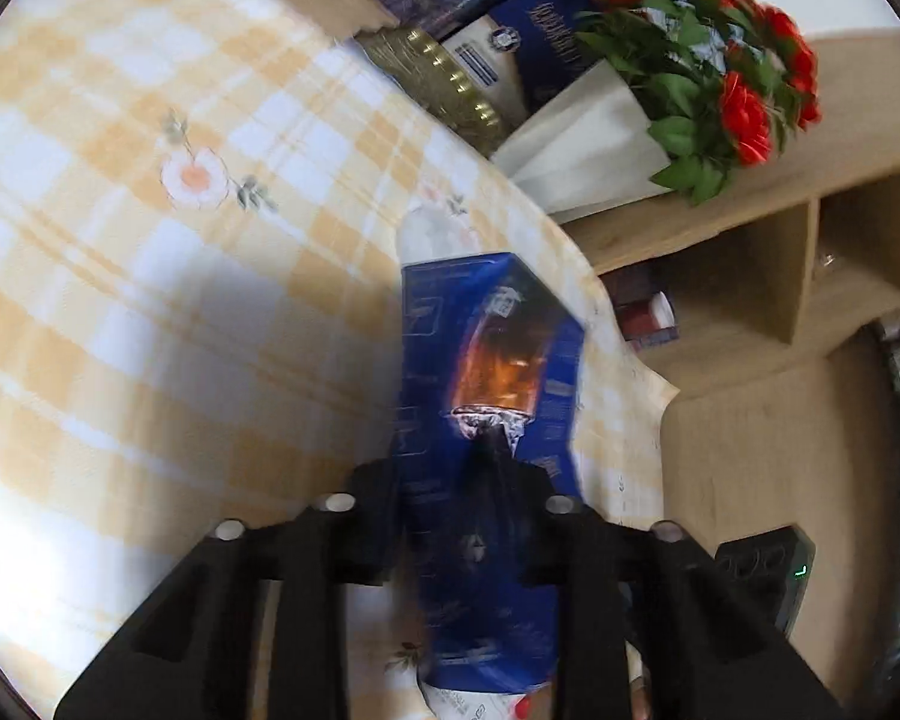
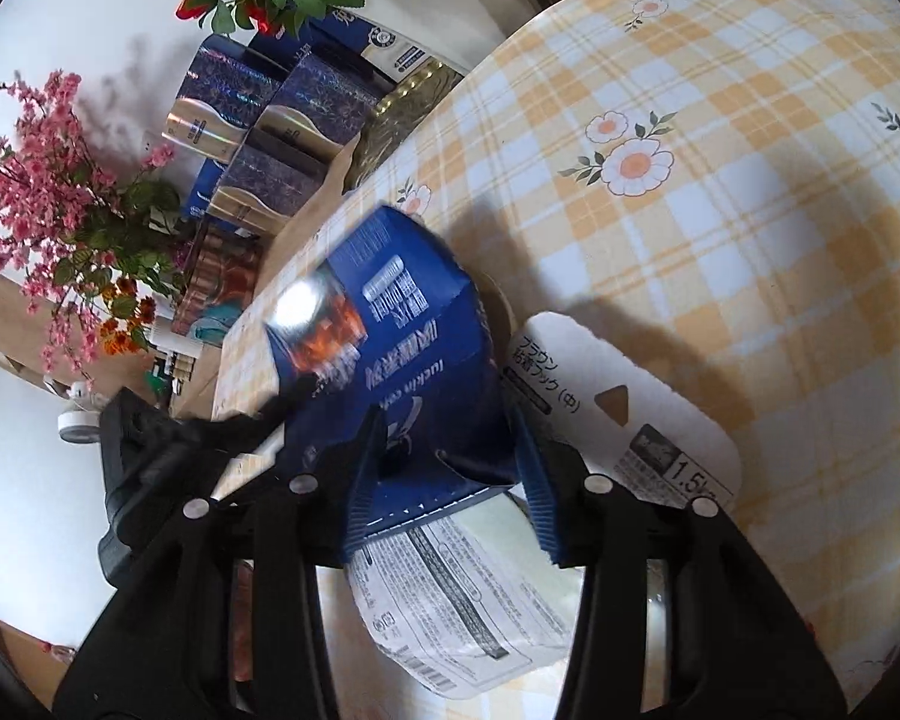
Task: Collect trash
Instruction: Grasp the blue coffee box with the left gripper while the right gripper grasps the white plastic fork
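A blue coffee carton [image 1: 486, 360] hangs tilted over the checked tablecloth [image 1: 150, 240], and both grippers hold it. My left gripper [image 1: 438, 468] is shut on one long edge of it, with one black finger [image 1: 495, 468] lying over the printed face. In the right wrist view, my right gripper [image 2: 450, 480] clamps the blue carton [image 2: 390, 330] at its near end with blue pads [image 2: 537, 480] on both sides. The left gripper [image 2: 282, 402] reaches in from the left and touches the carton's face. A white hook card [image 2: 618, 396] and a white printed package [image 2: 468, 600] lie under the carton.
Dark blue gift boxes [image 2: 282, 120] and a gold tin [image 1: 444, 78] are stacked past the table's far edge. Red flowers [image 1: 744, 78] stand in a white bag [image 1: 588, 144] on a wooden shelf unit [image 1: 750, 276]. Pink flowers [image 2: 48, 180] stand at the left.
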Tool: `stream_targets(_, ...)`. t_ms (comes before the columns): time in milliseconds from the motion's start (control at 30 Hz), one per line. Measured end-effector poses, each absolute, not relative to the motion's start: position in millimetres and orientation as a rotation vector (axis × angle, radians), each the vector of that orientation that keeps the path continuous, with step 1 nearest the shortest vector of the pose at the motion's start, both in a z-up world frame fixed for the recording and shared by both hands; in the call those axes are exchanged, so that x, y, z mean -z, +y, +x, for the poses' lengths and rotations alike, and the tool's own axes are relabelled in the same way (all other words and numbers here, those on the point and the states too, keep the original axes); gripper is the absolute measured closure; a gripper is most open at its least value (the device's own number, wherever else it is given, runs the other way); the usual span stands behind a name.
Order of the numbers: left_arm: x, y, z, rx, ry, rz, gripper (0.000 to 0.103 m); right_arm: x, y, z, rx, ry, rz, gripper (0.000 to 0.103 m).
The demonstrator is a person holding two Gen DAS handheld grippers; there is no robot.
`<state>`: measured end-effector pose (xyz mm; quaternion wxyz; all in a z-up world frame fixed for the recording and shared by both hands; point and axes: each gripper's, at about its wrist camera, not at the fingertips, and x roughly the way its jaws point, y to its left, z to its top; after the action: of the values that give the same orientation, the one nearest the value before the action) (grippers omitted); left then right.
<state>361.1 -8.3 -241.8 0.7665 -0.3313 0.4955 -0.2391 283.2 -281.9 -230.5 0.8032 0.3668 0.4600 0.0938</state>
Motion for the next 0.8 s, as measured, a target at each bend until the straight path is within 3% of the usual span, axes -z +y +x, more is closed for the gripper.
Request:
stream_targets(167,206.7,11.1,343.3,0.536,0.966,-0.734,0.088,212.5,-278.0,271.9,-0.260,0.977,0.613,0.056)
stream_targets(500,119.3,44.4,300.9,0.596,0.827,-0.543,0.088,203.2,-248.9,224.7,-0.414,0.943,0.057,0.056)
stream_targets(800,116.7,95.2,237.8,0.561,0.851,-0.457,0.088,216.0,-233.1,226.9,-0.486,0.970,-0.126,0.057)
